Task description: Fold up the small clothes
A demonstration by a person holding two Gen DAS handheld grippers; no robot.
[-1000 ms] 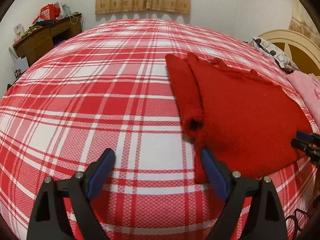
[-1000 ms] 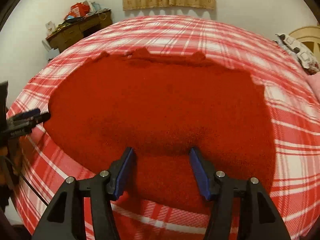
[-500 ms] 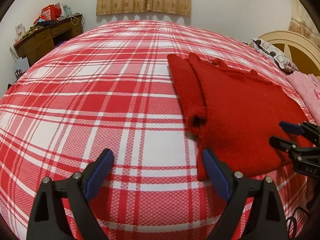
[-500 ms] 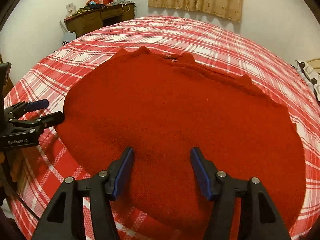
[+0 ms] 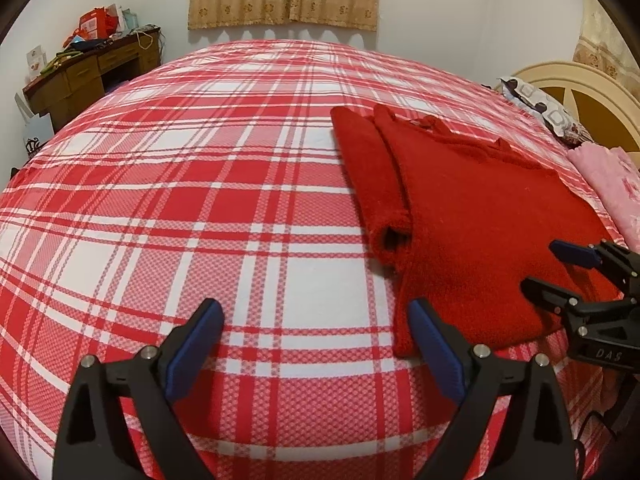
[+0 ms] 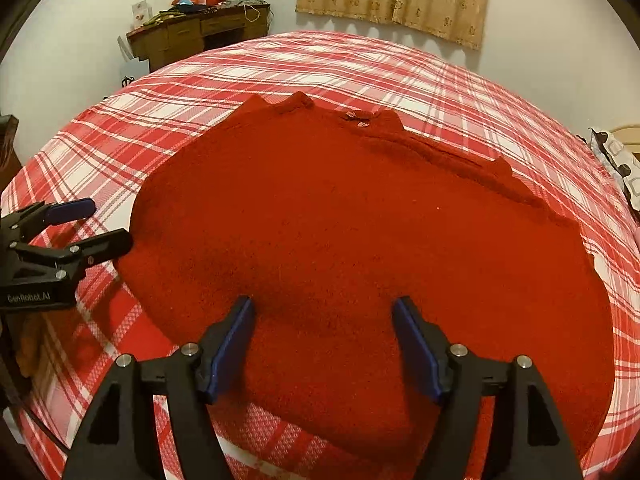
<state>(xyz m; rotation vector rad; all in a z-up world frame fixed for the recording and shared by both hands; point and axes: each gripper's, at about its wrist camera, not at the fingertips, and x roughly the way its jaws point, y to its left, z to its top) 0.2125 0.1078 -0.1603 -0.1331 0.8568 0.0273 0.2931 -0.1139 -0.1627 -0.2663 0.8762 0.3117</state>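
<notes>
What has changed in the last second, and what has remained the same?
The right gripper drew back and turned: its view went from squarely over the red sweater to an angled one, and more of it shows in the left view. Nothing was gripped or released; both grippers remain open. The left gripper barely moved over the plaid bedspread. The sweater lies as before, one sleeve folded alongside.

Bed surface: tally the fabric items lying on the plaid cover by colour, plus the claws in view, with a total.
Red: 1, the red sweater, sleeve folded in along its left edge.
Pink: 1, the pink cloth at the right edge.
Patterned white and brown: 1, the pillow by the headboard.
Claws: 2, the left claw and the right claw, both open.
Total: 5.
</notes>
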